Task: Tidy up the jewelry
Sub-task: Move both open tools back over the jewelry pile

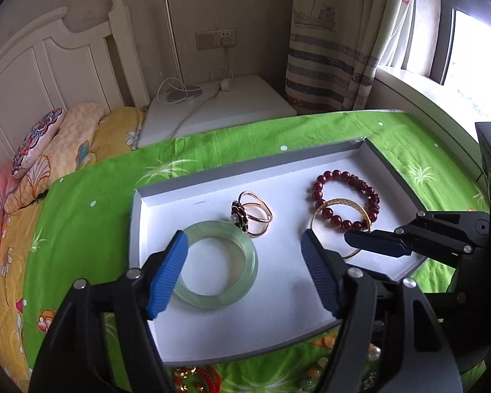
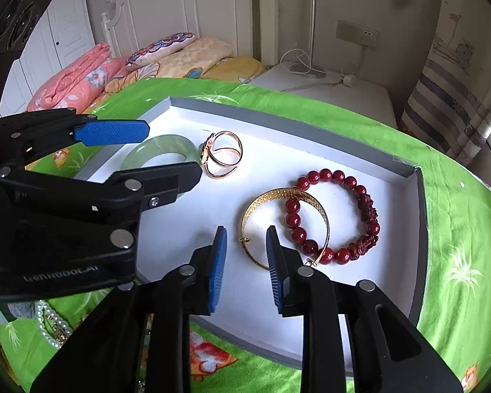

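A white tray with grey walls (image 1: 212, 334) (image 2: 419, 229) lies on a green cloth. In it are a pale green jade bangle (image 1: 242, 245) (image 2: 157, 149), a gold ring with a dark flower (image 1: 253, 214) (image 2: 222, 157), a gold bangle (image 1: 340, 201) (image 2: 268, 196) and a dark red bead bracelet (image 1: 343, 177) (image 2: 330, 177) overlapping it. My left gripper (image 1: 244, 268) is open above the jade bangle. My right gripper (image 2: 245, 262) (image 1: 373, 244) is open, its jaws narrowly apart, at the gold bangle's near rim.
A pearl string (image 2: 49, 324) and other loose beads (image 1: 373, 353) lie on the green cloth (image 1: 81, 216) near the tray's front edge. A bed with pillows (image 1: 36, 140) is at the left, a white nightstand (image 1: 232, 104) behind, curtains (image 1: 337, 49) at the right.
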{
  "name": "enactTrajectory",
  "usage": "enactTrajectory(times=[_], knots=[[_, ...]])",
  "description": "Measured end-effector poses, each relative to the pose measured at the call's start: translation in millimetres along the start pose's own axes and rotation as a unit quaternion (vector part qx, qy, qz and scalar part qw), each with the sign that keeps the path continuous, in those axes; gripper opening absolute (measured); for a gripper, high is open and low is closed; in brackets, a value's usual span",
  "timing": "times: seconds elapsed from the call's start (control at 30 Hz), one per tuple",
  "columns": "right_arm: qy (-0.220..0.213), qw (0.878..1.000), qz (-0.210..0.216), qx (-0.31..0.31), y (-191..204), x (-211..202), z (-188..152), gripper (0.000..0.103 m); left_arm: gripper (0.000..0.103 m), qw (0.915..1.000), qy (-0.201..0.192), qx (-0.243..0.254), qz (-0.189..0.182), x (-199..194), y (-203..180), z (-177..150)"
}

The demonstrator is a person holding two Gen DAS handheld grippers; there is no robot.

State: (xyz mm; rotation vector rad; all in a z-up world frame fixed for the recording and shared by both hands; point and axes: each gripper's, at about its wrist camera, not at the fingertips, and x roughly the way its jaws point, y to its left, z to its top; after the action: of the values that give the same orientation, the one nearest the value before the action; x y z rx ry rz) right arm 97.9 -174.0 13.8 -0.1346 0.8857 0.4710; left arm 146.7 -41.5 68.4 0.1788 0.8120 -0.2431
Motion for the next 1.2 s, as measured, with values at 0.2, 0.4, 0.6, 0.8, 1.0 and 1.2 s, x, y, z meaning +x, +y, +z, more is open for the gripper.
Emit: enactTrajectory(times=[0.2,0.4,0.6,0.8,1.0,1.2], knots=[[-0.046,0.999,0.019,-0.001,5,-49,-10,0.041,0.101,0.9954,-0.085,-0.024,0.039,-63,16,-21],[-0.091,0.995,0.023,0.012,6,-98,-43,0.061,0.101,0.9915,-0.114,-0.045,0.044,-107,23,-72],[-0.101,0.994,0.002,0.046,0,-120,-86,0.073,0.101,0.9899,-0.110,-0.088,0.016,-129,27,-124],[-0.093,0.994,-0.010,0.065,1,-129,-122,0.082,0.101,0.9876,-0.104,-0.110,0.041,-138,29,-165],[-0.100,0.991,-0.024,0.089,1,-135,-138,0.086,0.101,0.9894,-0.043,-0.137,0.022,-120,39,-184],[-0.086,0.991,-0.032,0.094,0,-130,-137,0.086,0.101,0.9843,-0.040,-0.172,-0.008,-115,54,-187]])
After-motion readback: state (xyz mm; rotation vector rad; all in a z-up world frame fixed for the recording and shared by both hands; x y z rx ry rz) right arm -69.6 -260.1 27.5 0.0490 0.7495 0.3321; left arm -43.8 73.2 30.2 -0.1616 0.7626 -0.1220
